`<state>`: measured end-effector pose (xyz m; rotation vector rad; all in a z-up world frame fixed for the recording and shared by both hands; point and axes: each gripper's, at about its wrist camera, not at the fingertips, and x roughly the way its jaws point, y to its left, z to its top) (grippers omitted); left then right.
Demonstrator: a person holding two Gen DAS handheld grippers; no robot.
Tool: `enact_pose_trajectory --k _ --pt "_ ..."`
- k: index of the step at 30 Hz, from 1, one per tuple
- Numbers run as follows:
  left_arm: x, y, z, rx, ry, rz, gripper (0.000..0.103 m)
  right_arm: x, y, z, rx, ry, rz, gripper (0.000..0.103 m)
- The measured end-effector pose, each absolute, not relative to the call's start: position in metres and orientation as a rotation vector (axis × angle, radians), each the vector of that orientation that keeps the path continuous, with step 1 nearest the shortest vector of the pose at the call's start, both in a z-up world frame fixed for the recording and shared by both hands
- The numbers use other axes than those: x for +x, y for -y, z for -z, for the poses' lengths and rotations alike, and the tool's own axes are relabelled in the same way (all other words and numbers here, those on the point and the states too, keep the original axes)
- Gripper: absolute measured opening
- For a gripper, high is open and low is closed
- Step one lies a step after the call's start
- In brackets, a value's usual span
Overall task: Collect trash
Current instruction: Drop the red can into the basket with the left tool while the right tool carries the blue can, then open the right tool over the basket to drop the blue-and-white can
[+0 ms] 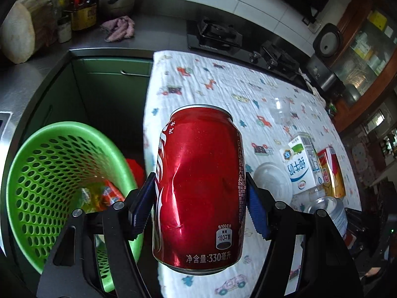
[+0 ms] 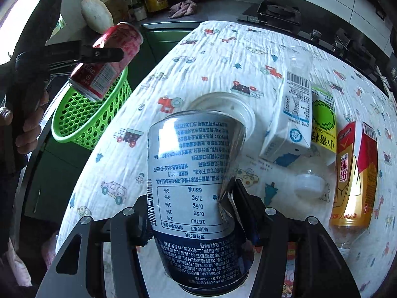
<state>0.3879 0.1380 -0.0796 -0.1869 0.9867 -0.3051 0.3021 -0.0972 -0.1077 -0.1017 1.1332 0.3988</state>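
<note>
Red can (image 1: 198,188) hides most of the left gripper (image 1: 199,198) pads.

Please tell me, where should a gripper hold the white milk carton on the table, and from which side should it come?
Grip the milk carton across its two long flat side faces, near the middle, coming down from above. It lies flat on the cloth, so the top face is free. The yellow-green carton lies close against one side, so that finger has little room.
</note>
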Motion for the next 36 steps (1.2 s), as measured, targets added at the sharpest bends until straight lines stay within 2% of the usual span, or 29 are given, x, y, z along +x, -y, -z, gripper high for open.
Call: enact_pose_trajectory --k 5,17,19,21,36 --pt "0.380 -0.203 0.079 -0.194 -0.984 0.163 0.067 0.307 0.068 0.097 -0.114 -1.107 -0.467 0.053" --pt "0.374 -0.288 0.145 -0.259 -1.116 -0.016 0.068 0.318 0.000 0.085 -0.164 -1.079 -0.579 0.052" --pt "0.371 -0.298 0.152 -0.277 -1.126 -0.030 0.075 0.321 -0.009 0.084 -0.170 -1.075 -0.591 0.052" --pt "0.368 -0.304 0.153 -0.281 -1.118 -0.043 0.080 0.322 -0.017 0.083 -0.180 -1.074 -0.603 0.051" --pt "0.312 -0.336 0.124 -0.334 -1.016 -0.077 0.080 0.357 -0.099 0.070 -0.218 -1.024 -0.696 0.051"
